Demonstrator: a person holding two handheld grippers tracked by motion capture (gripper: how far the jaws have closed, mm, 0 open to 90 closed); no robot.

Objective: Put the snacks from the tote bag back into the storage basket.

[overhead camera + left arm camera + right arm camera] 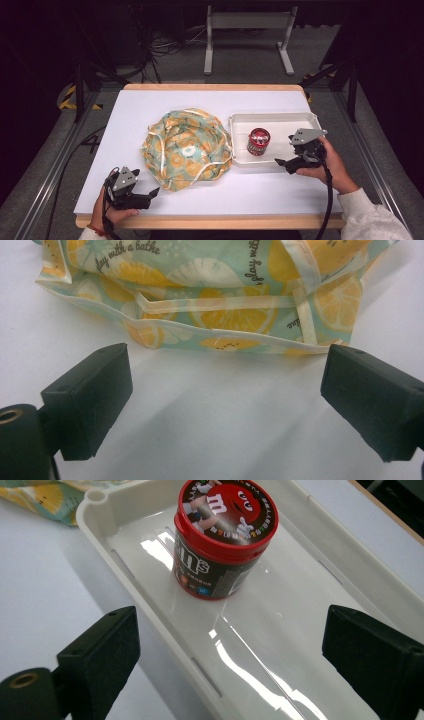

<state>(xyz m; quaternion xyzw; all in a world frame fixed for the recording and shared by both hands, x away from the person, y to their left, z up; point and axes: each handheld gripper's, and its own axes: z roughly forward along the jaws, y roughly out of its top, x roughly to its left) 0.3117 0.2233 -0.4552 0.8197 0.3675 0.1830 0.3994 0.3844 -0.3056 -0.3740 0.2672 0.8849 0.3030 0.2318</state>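
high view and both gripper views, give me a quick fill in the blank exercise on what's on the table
1. The red-lidded candy tub stands upright inside the white ____.
2. The lemon-print fabric bag lies to the ____ of the tray in the high view.
3. The left gripper has its fingers ____.

Missing words: tray; left; open

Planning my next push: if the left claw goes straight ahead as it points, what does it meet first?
Probably the near hem of the lemon-print cloth bag, lying just past the open left claw; only bare table lies before it.
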